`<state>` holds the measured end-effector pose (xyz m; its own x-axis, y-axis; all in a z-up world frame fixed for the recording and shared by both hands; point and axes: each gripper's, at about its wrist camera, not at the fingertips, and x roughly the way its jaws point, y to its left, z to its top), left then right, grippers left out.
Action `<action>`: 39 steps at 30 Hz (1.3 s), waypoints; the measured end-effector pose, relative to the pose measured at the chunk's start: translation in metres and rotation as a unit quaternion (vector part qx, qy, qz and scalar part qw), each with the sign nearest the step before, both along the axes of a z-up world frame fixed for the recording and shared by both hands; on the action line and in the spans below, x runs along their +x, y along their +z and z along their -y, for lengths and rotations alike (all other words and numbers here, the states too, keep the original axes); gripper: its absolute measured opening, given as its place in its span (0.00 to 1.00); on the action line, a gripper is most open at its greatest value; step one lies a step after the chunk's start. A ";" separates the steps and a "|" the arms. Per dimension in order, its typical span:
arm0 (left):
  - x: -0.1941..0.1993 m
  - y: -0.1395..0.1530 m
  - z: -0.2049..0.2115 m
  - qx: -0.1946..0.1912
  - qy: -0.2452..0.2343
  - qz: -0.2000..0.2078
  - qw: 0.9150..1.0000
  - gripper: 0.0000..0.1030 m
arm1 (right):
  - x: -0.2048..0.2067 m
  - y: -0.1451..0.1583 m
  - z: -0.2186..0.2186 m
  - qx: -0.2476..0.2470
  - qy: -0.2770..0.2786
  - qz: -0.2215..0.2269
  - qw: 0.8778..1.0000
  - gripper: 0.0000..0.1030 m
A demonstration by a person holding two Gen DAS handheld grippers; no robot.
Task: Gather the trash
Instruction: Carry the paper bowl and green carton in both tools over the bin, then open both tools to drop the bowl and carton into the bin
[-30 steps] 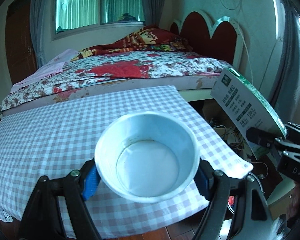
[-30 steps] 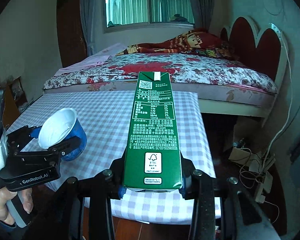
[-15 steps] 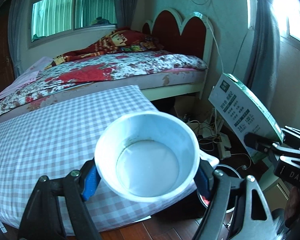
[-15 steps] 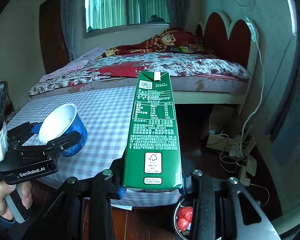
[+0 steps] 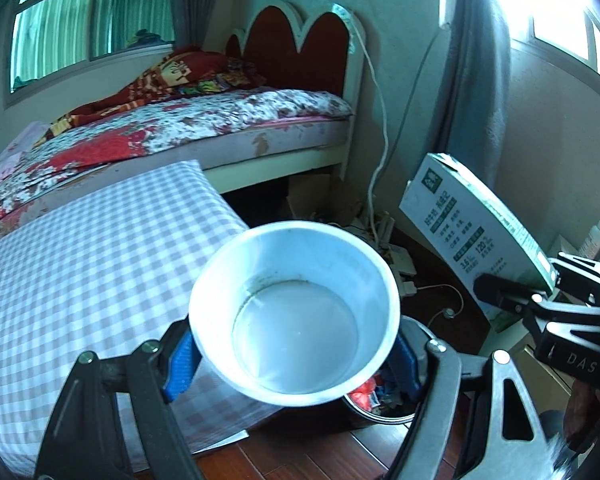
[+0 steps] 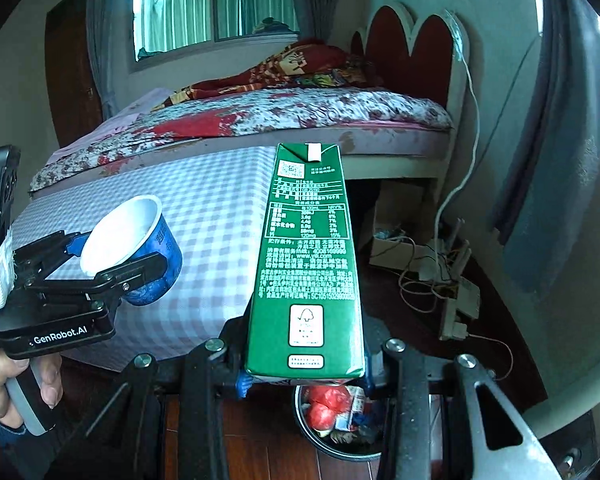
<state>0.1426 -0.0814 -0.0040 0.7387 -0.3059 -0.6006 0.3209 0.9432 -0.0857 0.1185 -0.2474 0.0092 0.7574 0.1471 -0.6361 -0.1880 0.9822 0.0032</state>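
Checked cloth covers table (image 6: 204, 216) beside bed (image 5: 220, 120). Green milk carton (image 6: 306, 264), clamped in right gripper (image 6: 304, 376), hangs over trash bin (image 6: 340, 412) on floor w/ red wrappers. Blue yogurt cup (image 5: 296, 316), white inside, held by left gripper (image 5: 296, 360) just above bin.
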 end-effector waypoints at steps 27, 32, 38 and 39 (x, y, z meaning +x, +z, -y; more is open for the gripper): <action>0.010 -0.095 0.114 0.016 -0.109 -0.109 0.988 0.77 | 0.002 -0.116 0.103 -0.045 -0.041 -0.133 0.989 0.40; 0.023 -0.123 0.126 0.030 -0.119 -0.150 0.981 0.77 | 0.015 -0.143 0.106 -0.057 -0.014 -0.163 0.985 0.40; 0.037 -0.149 0.141 0.034 -0.131 -0.185 0.973 0.77 | 0.033 -0.173 0.110 -0.076 0.023 -0.188 0.979 0.40; 0.041 -0.152 0.143 0.034 -0.130 -0.191 0.972 0.77 | 0.036 -0.176 0.110 -0.077 0.025 -0.191 0.978 0.40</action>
<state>0.1834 -0.2244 -0.1564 0.3605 -0.4028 -0.8413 0.5067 0.8419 -0.1860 0.1546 -0.3573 -0.1670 0.4546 0.0589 -0.8887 -0.2505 0.9660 -0.0641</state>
